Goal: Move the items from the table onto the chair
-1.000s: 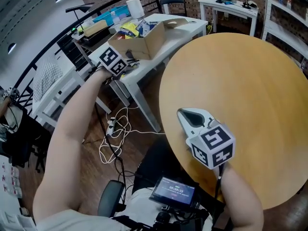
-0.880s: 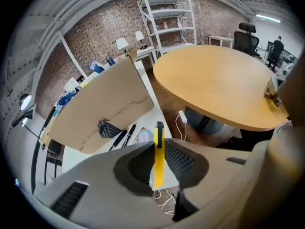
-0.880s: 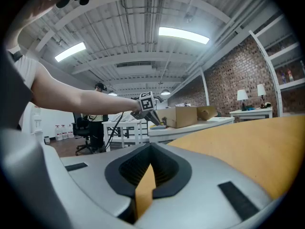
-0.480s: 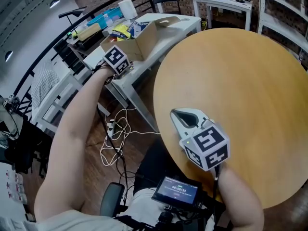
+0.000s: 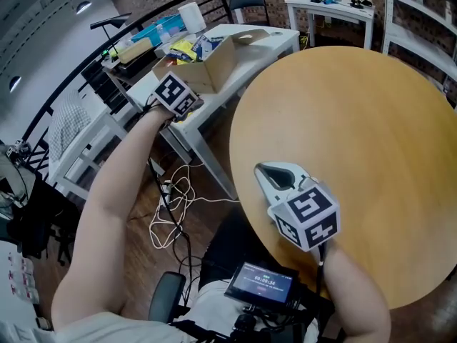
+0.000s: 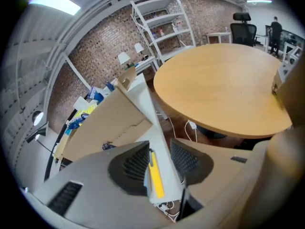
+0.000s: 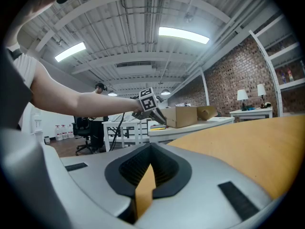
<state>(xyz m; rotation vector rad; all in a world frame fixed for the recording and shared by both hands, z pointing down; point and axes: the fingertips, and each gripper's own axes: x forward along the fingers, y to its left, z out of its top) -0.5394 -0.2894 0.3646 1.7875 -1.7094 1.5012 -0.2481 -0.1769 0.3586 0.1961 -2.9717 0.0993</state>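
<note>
My left gripper (image 5: 183, 106) reaches out to the near edge of the white table (image 5: 239, 47), just in front of an open cardboard box (image 5: 211, 64). In the left gripper view its jaws (image 6: 159, 146) are opening, and a slim yellow pen-like item (image 6: 155, 178) lies on the white table (image 6: 159, 142) between them, close to the left pad and not pinched. My right gripper (image 5: 264, 168) hovers over the near-left rim of the round wooden table (image 5: 357, 120). Its jaws (image 7: 151, 148) are shut with nothing in them. No chair seat for the items shows.
The white table's far end is cluttered with packets and a paper roll (image 5: 191, 13). Cables (image 5: 173, 200) trail on the floor between the two tables. A black chair (image 5: 253, 1) and a white side table (image 5: 330, 7) with lamps stand at the back. Shelving (image 6: 164, 27) lines the brick wall.
My left gripper has shifted a little to the right along the white table's edge. The right gripper stays where it was over the round table's rim.
</note>
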